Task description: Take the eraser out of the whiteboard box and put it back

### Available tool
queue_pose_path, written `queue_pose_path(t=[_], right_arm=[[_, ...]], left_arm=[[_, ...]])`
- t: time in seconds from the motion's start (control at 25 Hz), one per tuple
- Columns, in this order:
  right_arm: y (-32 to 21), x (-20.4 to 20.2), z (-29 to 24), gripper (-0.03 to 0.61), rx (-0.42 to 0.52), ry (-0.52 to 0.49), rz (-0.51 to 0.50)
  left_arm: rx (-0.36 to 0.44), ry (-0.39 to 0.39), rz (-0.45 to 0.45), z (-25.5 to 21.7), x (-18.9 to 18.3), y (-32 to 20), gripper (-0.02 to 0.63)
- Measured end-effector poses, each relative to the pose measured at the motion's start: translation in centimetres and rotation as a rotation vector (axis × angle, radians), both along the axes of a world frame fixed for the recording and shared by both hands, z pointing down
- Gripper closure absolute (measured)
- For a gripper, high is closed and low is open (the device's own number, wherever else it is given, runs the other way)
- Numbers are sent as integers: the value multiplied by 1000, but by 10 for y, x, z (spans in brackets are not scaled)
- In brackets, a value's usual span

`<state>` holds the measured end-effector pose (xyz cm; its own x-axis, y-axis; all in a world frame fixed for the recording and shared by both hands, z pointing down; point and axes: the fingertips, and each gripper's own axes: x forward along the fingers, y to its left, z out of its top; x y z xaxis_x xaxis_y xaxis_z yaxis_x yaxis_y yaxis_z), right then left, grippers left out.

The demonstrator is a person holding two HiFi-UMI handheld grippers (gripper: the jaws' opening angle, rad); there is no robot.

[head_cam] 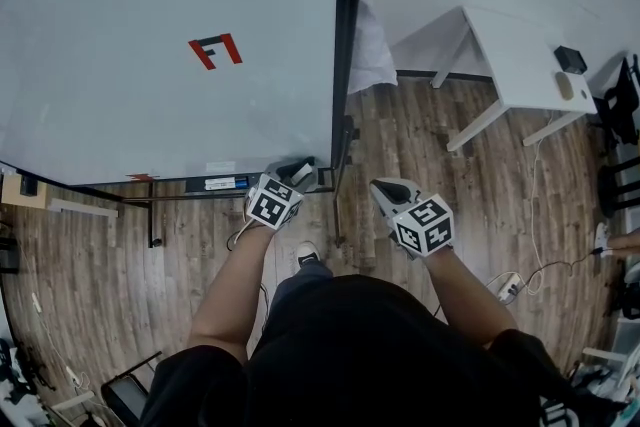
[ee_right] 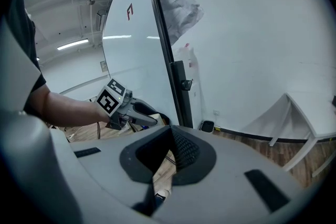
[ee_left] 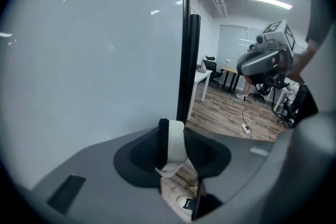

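My left gripper (head_cam: pixel 297 176) is shut on the eraser (ee_left: pixel 175 145), a white block with a black felt side that stands upright between the jaws. It hangs just off the lower right corner of the whiteboard (head_cam: pixel 170 45), next to the narrow box (head_cam: pixel 215 183) that runs along the board's bottom edge. A loose white strip hangs from the eraser's lower end. The right gripper view shows the left gripper (ee_right: pixel 137 114) from the side. My right gripper (head_cam: pixel 386 191) hangs to the right of the board's black post (head_cam: pixel 346 65), with its jaws together and nothing between them.
A white table (head_cam: pixel 520 65) with two small items on it stands at the back right. Cables and a power strip (head_cam: pixel 510 287) lie on the wooden floor at the right. Chairs stand at the right edge. My shoe (head_cam: pixel 307 254) shows below the grippers.
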<state>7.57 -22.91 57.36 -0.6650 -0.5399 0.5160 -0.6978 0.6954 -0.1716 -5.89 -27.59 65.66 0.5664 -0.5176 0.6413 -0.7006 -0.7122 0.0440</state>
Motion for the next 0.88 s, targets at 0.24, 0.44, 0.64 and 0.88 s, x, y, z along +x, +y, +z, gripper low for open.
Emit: queue_pose_path(t=[0.24,0.44,0.64,0.88], right_arm=[[8,-3,-8,583,17,-5,-16],[16,-5,-16,583,33,-10,-32],[27,-8,-19,583,35,-24,-46],[36,-11,-25,583,49,-24,-73]], left_arm=[[39,11,-12,-19,-3,8,466],[75,44,-42,-37,-6,18,466],[107,78,-65,-54,-12,28,466],[118,96,-94,-65,-21,47,466]])
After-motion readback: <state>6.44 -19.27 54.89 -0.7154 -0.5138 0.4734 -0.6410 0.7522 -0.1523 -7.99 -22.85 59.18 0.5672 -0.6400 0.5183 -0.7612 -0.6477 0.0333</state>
